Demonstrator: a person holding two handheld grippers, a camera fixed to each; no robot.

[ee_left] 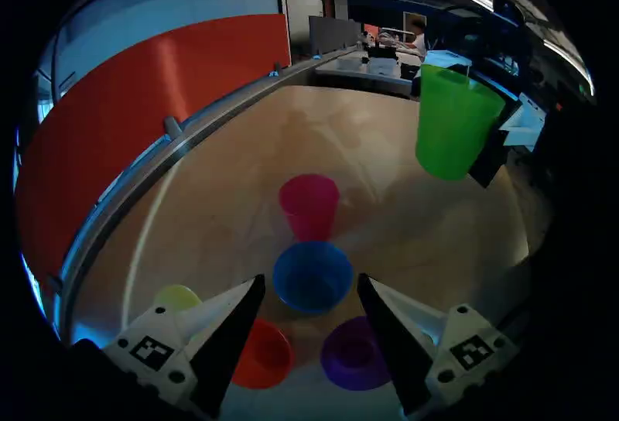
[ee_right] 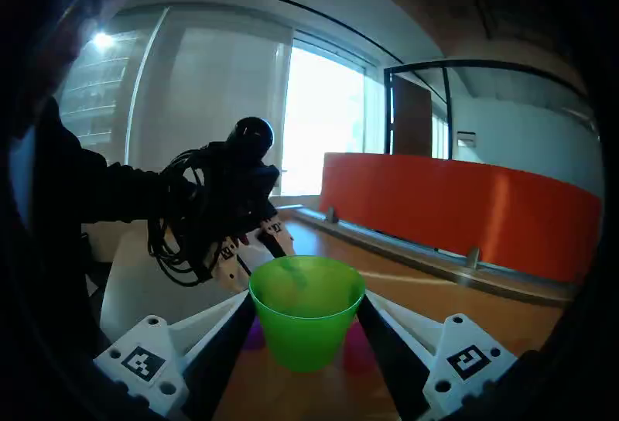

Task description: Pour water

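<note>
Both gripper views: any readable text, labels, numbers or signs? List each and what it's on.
No words or numbers can be read.
Left gripper fingers: black-and-white square markers, patterns only, no letters.
Right gripper fingers: the same kind of marker, no letters.
Green cup, blue cup, pink cup: plain, no print.

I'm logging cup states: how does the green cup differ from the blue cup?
The green cup is held above the table, clamped in the right hand-held gripper; the blue cup stands on the table, ungripped, ahead of the open left hand-held gripper. The green cup looks larger than the blue cup. Both are open side up.
</note>
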